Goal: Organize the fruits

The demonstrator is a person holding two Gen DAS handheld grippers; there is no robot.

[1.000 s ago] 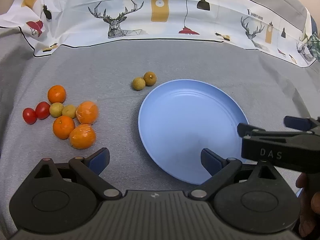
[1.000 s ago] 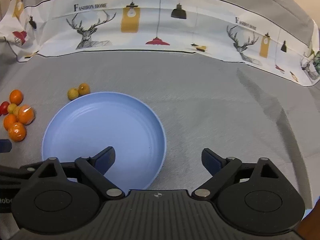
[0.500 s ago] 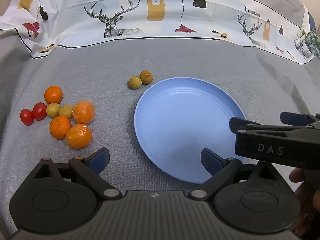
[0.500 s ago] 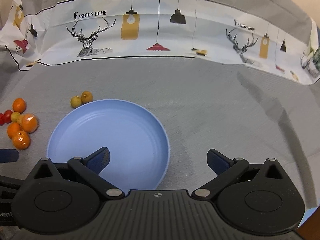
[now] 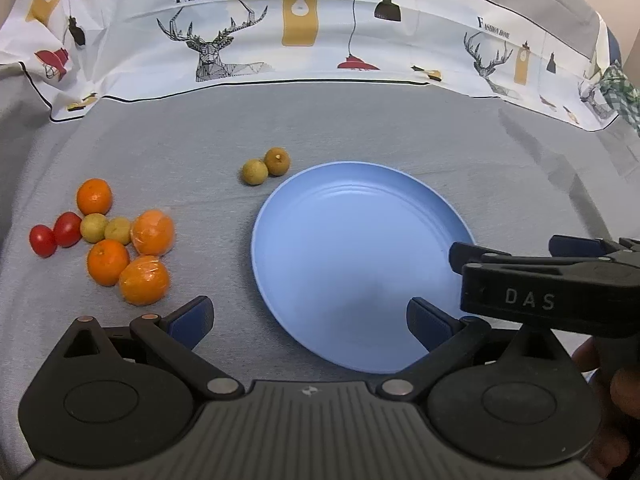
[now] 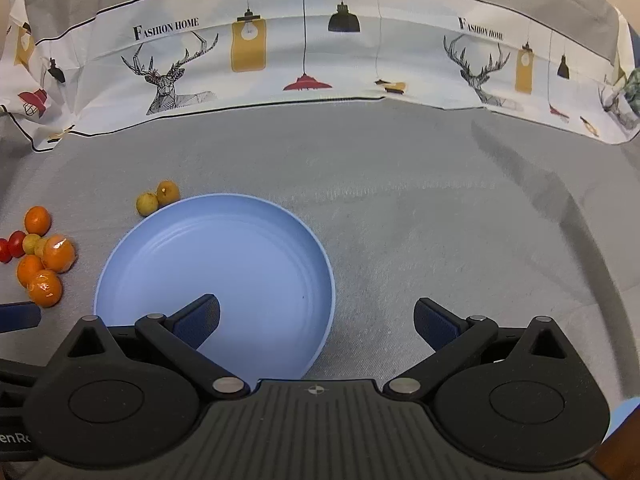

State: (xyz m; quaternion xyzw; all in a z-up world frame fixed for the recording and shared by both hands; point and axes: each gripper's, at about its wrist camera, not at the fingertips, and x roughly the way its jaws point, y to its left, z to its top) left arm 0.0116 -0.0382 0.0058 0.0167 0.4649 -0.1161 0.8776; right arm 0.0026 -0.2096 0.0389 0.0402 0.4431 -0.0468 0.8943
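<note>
An empty blue plate (image 5: 360,248) (image 6: 224,256) lies on the grey cloth. To its left sits a cluster of fruit: several oranges (image 5: 144,276) (image 6: 46,288), two red cherry tomatoes (image 5: 56,234) (image 6: 12,244) and two small yellow-green fruits (image 5: 106,229). Two brown-yellow round fruits (image 5: 266,166) (image 6: 158,198) rest touching at the plate's far left rim. My left gripper (image 5: 310,320) is open over the plate's near left edge, holding nothing. My right gripper (image 6: 316,320) is open over the plate's near right edge, also empty; it shows from the side (image 5: 532,264) in the left wrist view.
A printed cloth with deer and lamps (image 5: 304,40) (image 6: 320,56) stands up along the back. Grey cloth (image 6: 440,220) stretches bare to the right of the plate. A person's hand (image 5: 612,396) holds the right gripper.
Both grippers have drifted slightly; the right gripper has edged further left across the left wrist view. Neither has closed or touched any fruit.
</note>
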